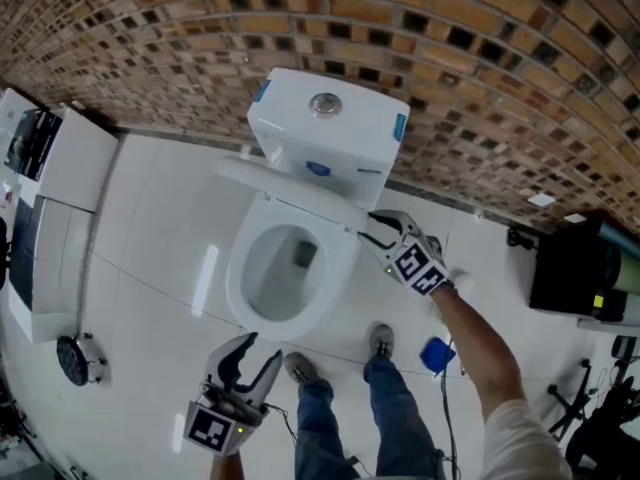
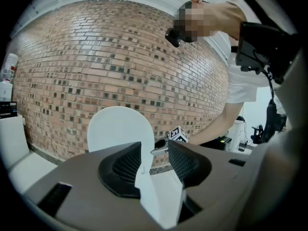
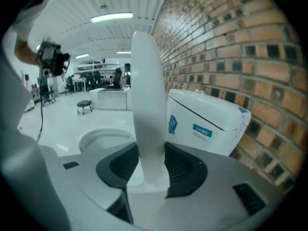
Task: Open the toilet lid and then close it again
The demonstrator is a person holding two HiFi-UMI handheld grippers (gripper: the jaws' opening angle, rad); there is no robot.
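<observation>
Top-down view of a white toilet set against a brick wall (image 1: pixel 450 58). The right gripper (image 1: pixel 372 230) is clamped on the side edge of the raised toilet lid (image 1: pixel 290 190). In the right gripper view the lid's edge fills the gap between the two dark pads and rises nearly straight up from them. The tank (image 1: pixel 330 133) sits just to the right of these jaws and the open bowl (image 1: pixel 335 268) lies to their lower left. The left gripper (image 1: pixel 262 350) hangs over the white floor (image 1: pixel 160 228) with its jaws spread and nothing between them. The front of the bowl lies just ahead of its tips. In the left gripper view the raised lid shows beyond the jaws, slightly to their left and well apart from them. The person's shoes (image 1: pixel 381 340) stand just to the right of the left gripper.
</observation>
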